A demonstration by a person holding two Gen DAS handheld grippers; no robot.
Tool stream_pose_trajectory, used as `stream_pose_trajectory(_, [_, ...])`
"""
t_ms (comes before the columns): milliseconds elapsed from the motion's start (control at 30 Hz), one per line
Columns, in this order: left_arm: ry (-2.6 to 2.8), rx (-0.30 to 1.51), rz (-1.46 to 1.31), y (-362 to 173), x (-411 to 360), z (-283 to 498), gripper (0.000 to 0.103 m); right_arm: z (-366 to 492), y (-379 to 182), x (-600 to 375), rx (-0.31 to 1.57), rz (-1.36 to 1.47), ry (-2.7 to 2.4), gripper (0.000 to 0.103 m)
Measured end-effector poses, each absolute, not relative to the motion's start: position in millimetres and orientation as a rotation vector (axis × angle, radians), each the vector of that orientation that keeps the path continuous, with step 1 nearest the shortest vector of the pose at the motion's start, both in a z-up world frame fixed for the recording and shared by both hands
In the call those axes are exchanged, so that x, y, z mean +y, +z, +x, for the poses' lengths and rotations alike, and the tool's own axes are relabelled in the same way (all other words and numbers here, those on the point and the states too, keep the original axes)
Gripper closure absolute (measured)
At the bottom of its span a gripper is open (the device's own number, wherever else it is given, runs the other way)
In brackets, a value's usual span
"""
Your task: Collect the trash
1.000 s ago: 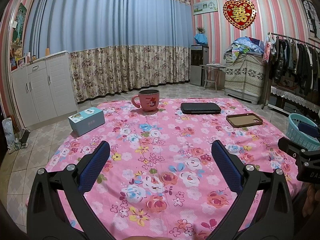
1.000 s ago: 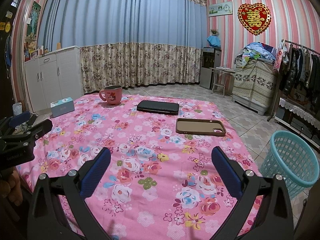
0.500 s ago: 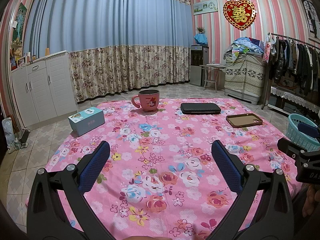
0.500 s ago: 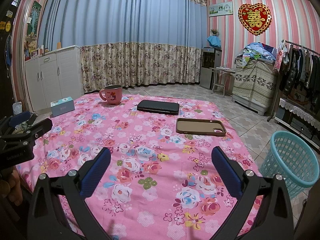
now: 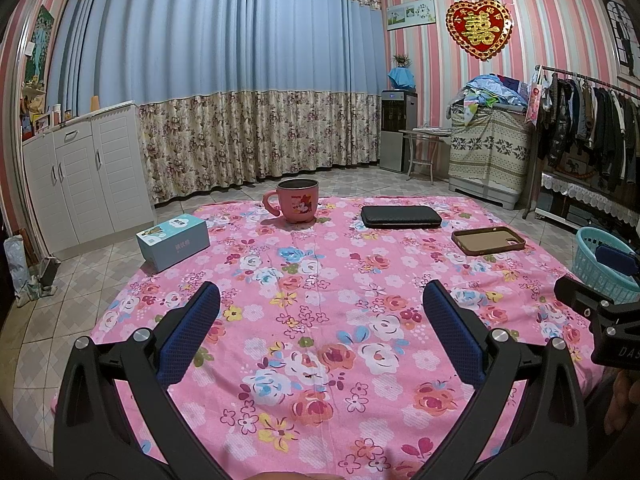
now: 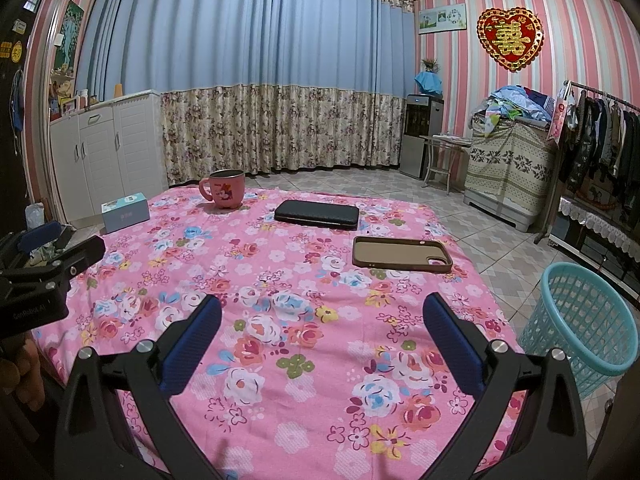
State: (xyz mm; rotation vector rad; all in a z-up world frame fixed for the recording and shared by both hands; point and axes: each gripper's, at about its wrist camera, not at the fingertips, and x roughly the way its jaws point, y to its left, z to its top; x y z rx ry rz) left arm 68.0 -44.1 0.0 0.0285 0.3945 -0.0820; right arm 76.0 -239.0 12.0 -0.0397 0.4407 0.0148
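Both tongs released, empty, hovering over the near edge of the surface (image 5: 320, 280): left tongs (image 5: 320, 334) and right tongs (image 6: 322, 334) with blue pads wide apart, nothing between them. No obvious crumpled trash visible; candidates are the small teal box (image 5: 173, 242) at the left edge and, less likely, the brown phone case (image 6: 401, 257); which one counts as trash cannot be told. Target bin: light-blue lattice basket (image 6: 580, 328), on the tiled floor just beside the right edge. Judgement: step in hand is choosing and approaching the first item; nothing collected yet. For the box, left tongs are nearer; close on its two long flat faces, level, since the card is rigid but smooth. The phone case is thin, lies open side up, rim raised: pinch one rim edge rather than scrape the cloth. Cloth is soft floral fabric and could bunch under the pads. Pink mug (image 5: 297, 201) and black wallet (image 5: 401, 216) sit farther back; leave them.
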Motion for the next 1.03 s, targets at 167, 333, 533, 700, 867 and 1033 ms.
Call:
stream_pose_trajectory(167, [-0.082,0.394,0.027,0.3,-43.7,68.3,0.005,76.1,10.5,-239.5,0.443,-0.043,0.018,0.005])
stream_pose_trajectory(333, [-0.081,0.394,0.028,0.7,-43.0,68.7,0.005,76.0,10.0,-239.6,0.443,-0.047,0.019,0.005])
stream_pose_trajectory(533, [-0.082,0.394,0.028,0.4,-44.2,68.0,0.005,76.0,10.0,-239.5,0.443,-0.048,0.020,0.005])
stream_pose_trajectory(700, [-0.082,0.395,0.026,0.5,-43.7,68.4,0.005,76.0,10.0,-239.3,0.443,-0.048,0.019,0.005])
stream_pose_trajectory(867, [-0.089,0.397,0.033,-0.9,-45.6,68.2,0.005,75.1,9.6,-238.7,0.442,-0.053,0.021,0.005])
stream_pose_trajectory(1033, [-0.095,0.397,0.034,-1.4,-50.2,64.4,0.005,74.3,9.3,-239.3,0.442,-0.052,0.020,0.005])
